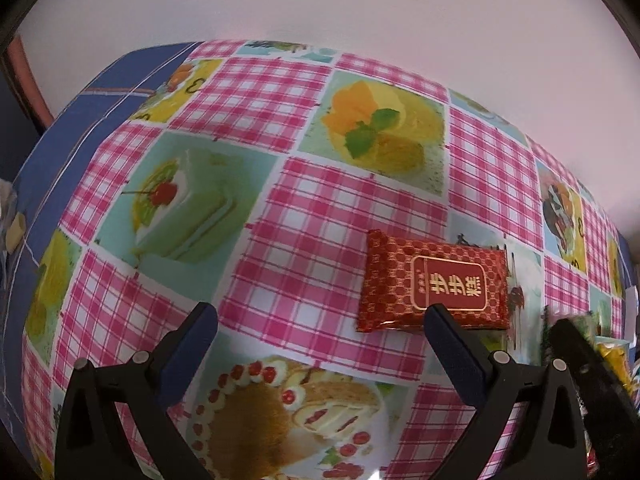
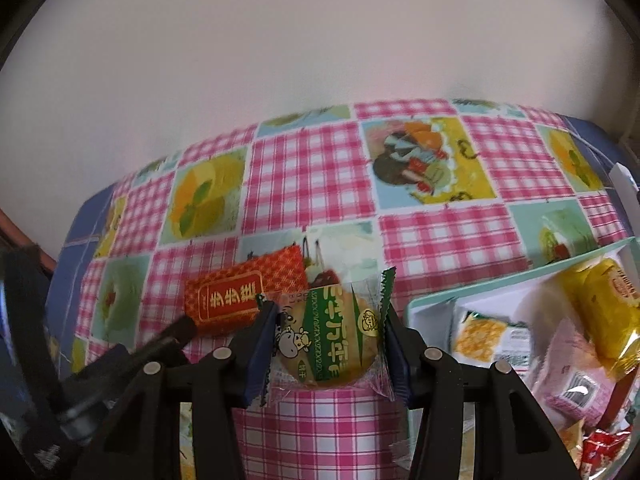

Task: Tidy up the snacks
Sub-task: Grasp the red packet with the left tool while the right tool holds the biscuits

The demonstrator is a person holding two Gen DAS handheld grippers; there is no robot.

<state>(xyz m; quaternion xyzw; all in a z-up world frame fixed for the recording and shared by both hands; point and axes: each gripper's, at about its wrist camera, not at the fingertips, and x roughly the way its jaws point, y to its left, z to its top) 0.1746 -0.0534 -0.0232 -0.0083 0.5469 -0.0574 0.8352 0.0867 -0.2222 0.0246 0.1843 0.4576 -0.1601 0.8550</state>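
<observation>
My right gripper point(image 2: 330, 340) pinches the green snack point(image 2: 328, 340), long side pointing away, my left gripper point(image 1: 320, 332) wide open and empty beside the red pack point(image 1: 434, 282), tray point(image 2: 432, 300) cut off.

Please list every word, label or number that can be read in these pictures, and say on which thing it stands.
"步步糕": gold characters in the framed label of the red snack packet; small characters beside them are too small to read.
Green-and-clear cookie packet held in the right gripper: large white characters and a small line of text, sideways and blurred, not readable.
Yellow packet in the tray: red label, blurred.
Pink packet: barcode only.
</observation>
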